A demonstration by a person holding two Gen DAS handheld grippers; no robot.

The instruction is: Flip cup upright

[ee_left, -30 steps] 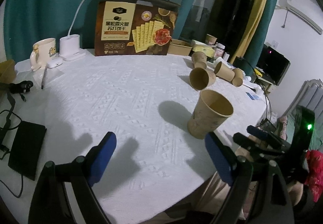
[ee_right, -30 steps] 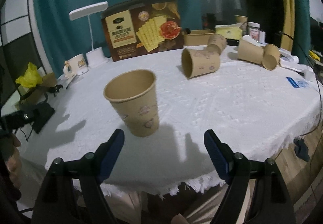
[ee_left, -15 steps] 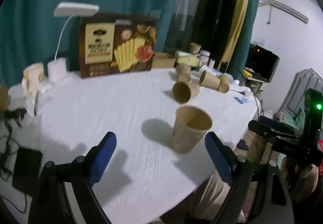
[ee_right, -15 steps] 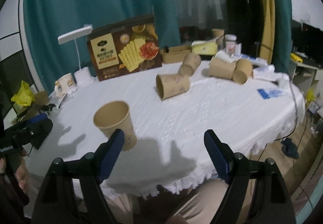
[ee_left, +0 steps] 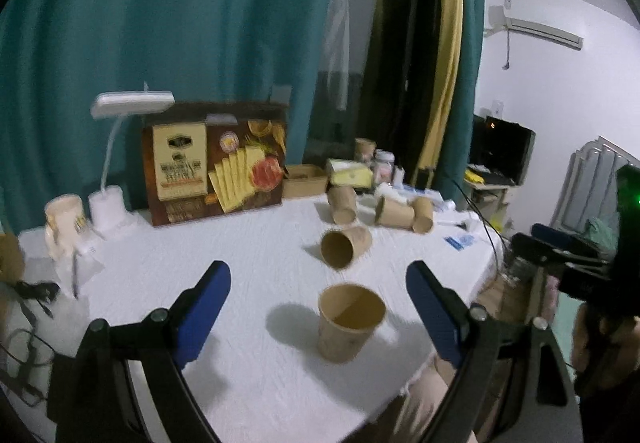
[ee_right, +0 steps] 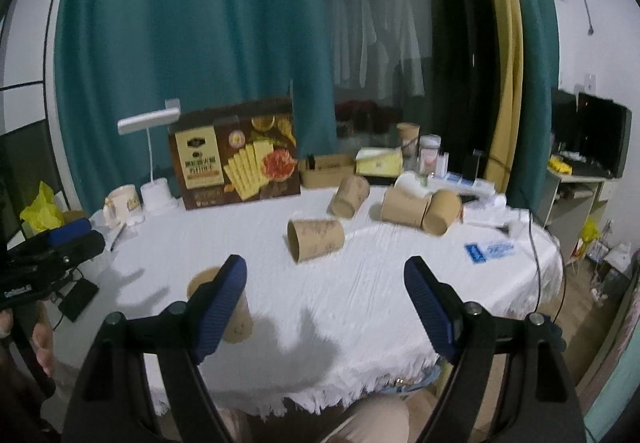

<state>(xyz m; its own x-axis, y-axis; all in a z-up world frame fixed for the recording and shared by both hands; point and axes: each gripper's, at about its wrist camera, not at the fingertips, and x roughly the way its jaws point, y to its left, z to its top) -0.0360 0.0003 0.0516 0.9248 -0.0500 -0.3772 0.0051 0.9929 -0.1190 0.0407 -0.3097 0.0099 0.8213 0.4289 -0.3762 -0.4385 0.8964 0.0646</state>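
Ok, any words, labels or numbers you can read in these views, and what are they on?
No text reads cleanly enough to quote.
Box: print on its cream panel, blurred, unreadable.
Blue card: print too small to read.
Left gripper: white lettering on its body in the right wrist view, cut by the edge, too blurred.
Jar: label blurred.
Mug: a picture, no legible words.

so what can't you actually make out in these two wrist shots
- Upright cup, right wrist view: its front is covered by the right gripper's near finger.
- Cracker box, both views: small print blurred and unreadable.
- Fallen cups at the back, left wrist view: prints too small and soft to read.
- Left gripper, left wrist view: open and empty; the hand holding it is cut off by the bottom edge.
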